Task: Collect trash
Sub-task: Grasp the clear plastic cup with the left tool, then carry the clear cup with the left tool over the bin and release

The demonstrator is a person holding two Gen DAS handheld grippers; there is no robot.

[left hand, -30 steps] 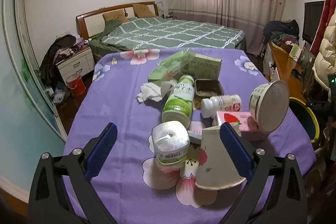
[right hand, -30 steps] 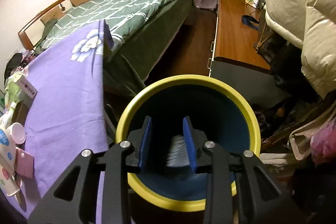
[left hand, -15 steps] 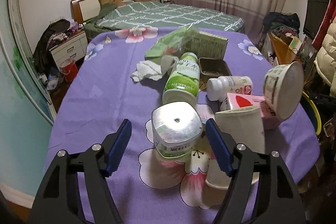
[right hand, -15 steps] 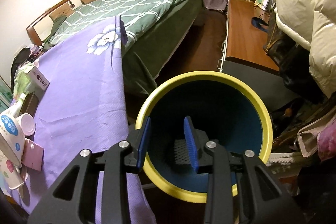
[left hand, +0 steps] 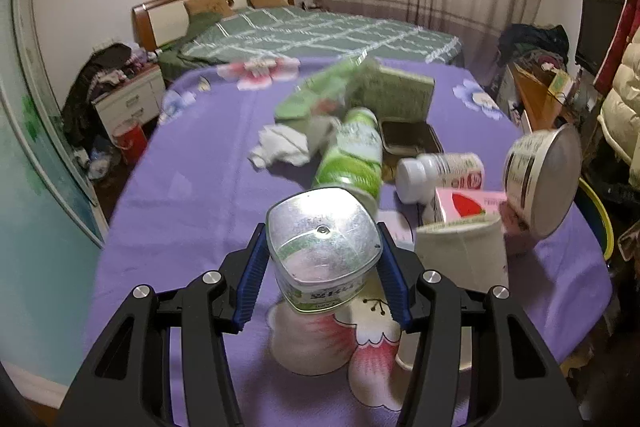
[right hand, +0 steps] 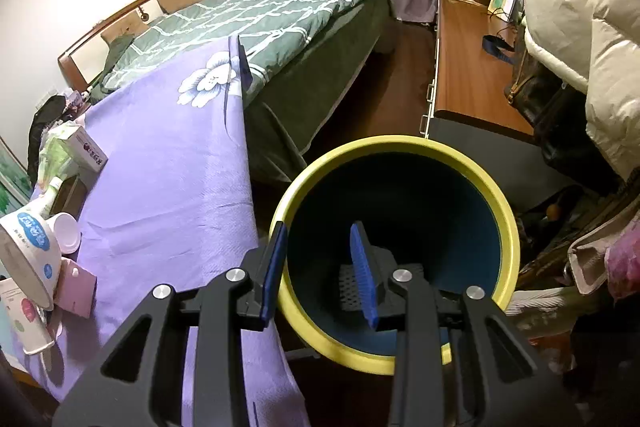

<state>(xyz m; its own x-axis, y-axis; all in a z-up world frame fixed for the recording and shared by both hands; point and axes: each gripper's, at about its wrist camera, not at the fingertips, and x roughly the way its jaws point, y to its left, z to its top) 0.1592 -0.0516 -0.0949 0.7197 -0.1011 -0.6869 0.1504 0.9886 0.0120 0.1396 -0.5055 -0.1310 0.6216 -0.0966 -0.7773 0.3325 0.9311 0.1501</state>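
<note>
1. Left wrist view: the left gripper [left hand: 322,271] has its blue pads pressed on both sides of a foil-lidded cup [left hand: 323,251], which stands on the purple cloth [left hand: 192,195] near its front edge.
2. Just right of the cup stands an upturned paper cup [left hand: 462,259], touching the right finger; behind it lie a pink carton [left hand: 468,205], a white bottle [left hand: 440,173] and a tipped bowl [left hand: 544,179] at the cloth's right edge.
3. A green bottle [left hand: 352,159] lies directly behind the held cup; the cloth's left half is bare, open room.
4. Right wrist view: the right gripper [right hand: 320,267] holds nothing, its fingers partly apart, one on each side of the yellow rim of the bin [right hand: 508,227].
5. The bin stands on the floor just off the cloth's right edge, with the bed [right hand: 280,15] beyond and a wooden desk [right hand: 468,75] to its right.
</note>
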